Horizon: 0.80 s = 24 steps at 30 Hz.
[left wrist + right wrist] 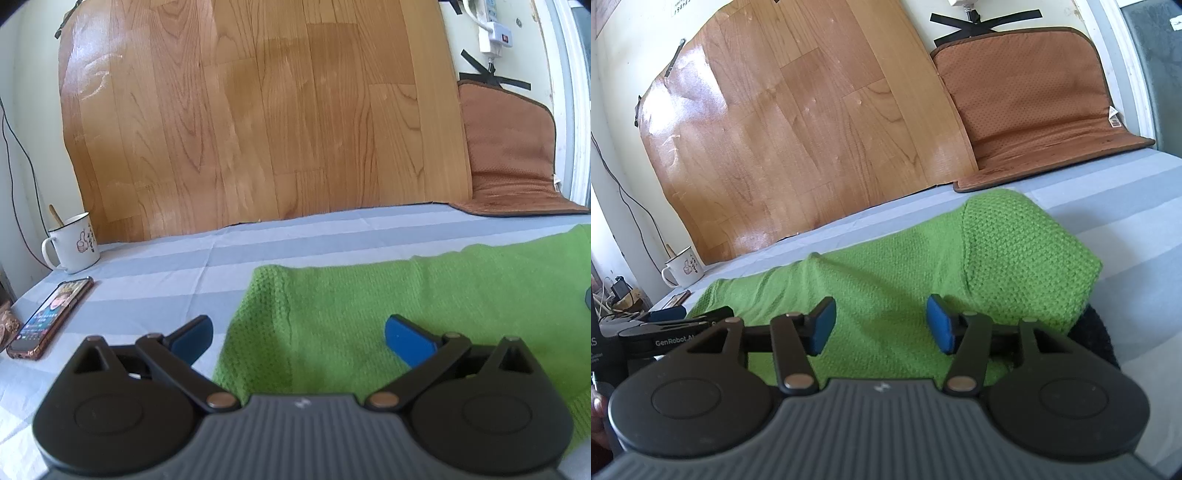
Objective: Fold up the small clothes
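A green knitted garment (388, 295) lies flat on the blue-and-white striped sheet (184, 273). My left gripper (298, 341) is open wide, just above the garment's left part, its left blue pad (194, 338) over the sheet beside the garment's edge. In the right wrist view the garment (923, 266) lies in a long folded band with a thick knitted end at the right. My right gripper (881, 325) is open above the garment's middle, holding nothing. The left gripper (668, 328) shows at the far left of that view.
A white enamel mug (74, 243) with a spoon and a phone (51, 317) lie at the left on the sheet. A wood-pattern board (258, 118) and a brown cushion (513, 158) lean on the wall behind. Something dark (1097, 339) lies under the garment's right end.
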Tool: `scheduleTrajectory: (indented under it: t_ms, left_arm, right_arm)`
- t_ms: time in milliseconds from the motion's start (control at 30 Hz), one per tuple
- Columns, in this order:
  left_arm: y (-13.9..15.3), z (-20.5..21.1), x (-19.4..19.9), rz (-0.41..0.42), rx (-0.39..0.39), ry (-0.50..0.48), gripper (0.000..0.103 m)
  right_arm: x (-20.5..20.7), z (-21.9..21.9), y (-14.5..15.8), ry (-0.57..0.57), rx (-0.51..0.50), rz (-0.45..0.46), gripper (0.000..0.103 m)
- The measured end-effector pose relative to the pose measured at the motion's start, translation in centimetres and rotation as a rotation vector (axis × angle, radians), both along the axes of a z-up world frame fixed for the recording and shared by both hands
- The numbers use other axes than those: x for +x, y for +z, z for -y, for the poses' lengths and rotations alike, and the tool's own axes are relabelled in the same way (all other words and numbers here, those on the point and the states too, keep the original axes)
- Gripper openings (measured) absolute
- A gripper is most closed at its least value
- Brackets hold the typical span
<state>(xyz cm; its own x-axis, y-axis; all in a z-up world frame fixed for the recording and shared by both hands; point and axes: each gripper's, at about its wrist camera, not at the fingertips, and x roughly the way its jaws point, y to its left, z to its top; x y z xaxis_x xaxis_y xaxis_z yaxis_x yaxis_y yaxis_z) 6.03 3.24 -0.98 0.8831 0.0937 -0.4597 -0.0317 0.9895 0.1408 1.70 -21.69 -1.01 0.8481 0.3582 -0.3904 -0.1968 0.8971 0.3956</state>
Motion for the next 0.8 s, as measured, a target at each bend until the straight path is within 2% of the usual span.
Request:
scheduleTrajectory:
  t_ms: [300, 367, 400, 433, 533, 667, 800]
  left_arm:
    - [0.0, -0.2, 0.1, -0.01, -0.023, -0.016, 0.103]
    - [0.0, -0.1, 0.1, -0.012, -0.017, -0.008, 0.103]
    - [-0.1, -0.1, 0.1, -0.013, -0.013, -0.006, 0.103]
    - [-0.1, 0.0, 0.1, -0.014, -0.008, -0.004, 0.103]
    - [-0.2, 0.2, 0.1, -0.016, 0.007, -0.001, 0.103]
    - [-0.2, 0.5, 0.0, -0.019, 0.026, 0.002, 0.103]
    - [-0.2, 0.5, 0.1, -0.029, 0.028, 0.003, 0.103]
  right_arm:
    - [0.0, 0.0, 0.0, 0.007, -0.001, 0.004, 0.061]
    - [-0.4, -0.2, 0.2, 0.009, -0.012, 0.024, 0.073]
    - [-0.7, -0.4, 0.3, 0.004, -0.029, 0.045, 0.084]
    - [-1.4, -0.6, 0.6, 0.003, -0.046, 0.082, 0.09]
    - [-2.3, -0.8, 0.8, -0.007, -0.048, 0.141, 0.091]
    - [-1.9, -0.5, 0.7, -0.035, -0.028, 0.117, 0.091]
    - [-1.4, -1.0, 0.7, -0.036, -0.067, 0.083, 0.091]
